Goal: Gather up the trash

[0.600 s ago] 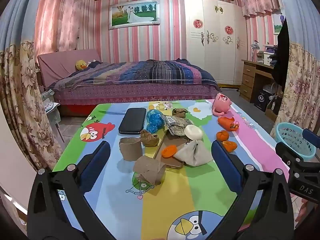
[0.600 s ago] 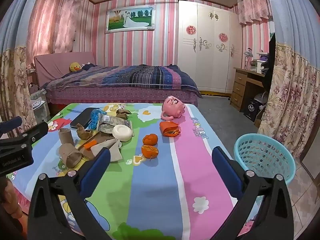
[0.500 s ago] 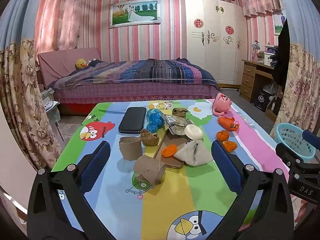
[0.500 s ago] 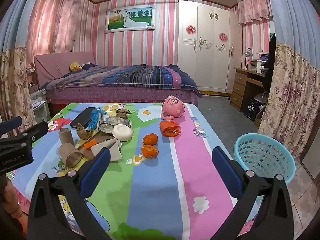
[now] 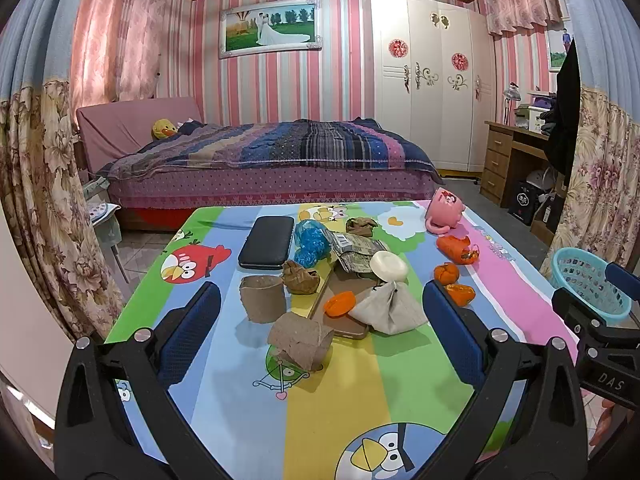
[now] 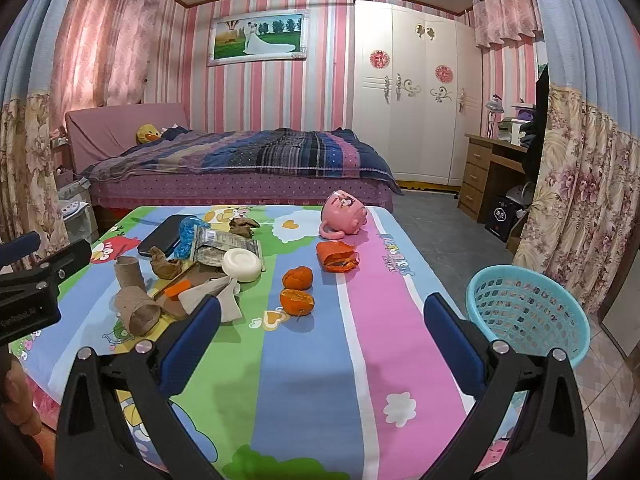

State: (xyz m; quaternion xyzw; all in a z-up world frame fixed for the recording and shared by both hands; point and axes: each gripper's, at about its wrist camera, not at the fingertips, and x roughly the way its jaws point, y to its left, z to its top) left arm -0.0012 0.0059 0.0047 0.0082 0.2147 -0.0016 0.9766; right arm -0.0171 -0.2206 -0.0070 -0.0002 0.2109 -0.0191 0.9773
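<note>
On a cartoon-print tablecloth [image 5: 408, 364], litter clustered toward 12 o'clock of the left gripper [image 5: 320, 320], fingers spread wide, gripping nothing; nearest, a flattened cardboard roll [image 5: 300, 340] lying on its side between the blue pads; just beyond at 11 o'clock, a second cardboard roll [image 5: 263, 298] standing upright; behind that, a crumpled brown paper wad [image 5: 301, 277] and a black case [image 5: 267, 241]; at 12 o'clock, a blue plastic wrapper [image 5: 311, 241] beside a foil snack packet [image 5: 356, 251]; a white round soap-like puck [image 5: 388, 266] touching the packet's near edge; a grey folded cloth [image 5: 390, 309] resting partly on a brown flat board [image 5: 340, 312], an orange peel scrap [image 5: 339, 303] on the same board.

Toward 1 o'clock of the left view, two pieces of orange peel [image 5: 446, 273], a torn orange wrapper [image 5: 456, 249] and a tipped pink mug [image 5: 444, 210].

Ahead of the right gripper [image 6: 322, 320], likewise splayed open and holding nothing, hovering over bare cloth; peel at 12 o'clock, well apart from the pads; a turquoise mesh basket [image 6: 568, 320] at 2 o'clock, off the table's edge, low beside it.
</note>
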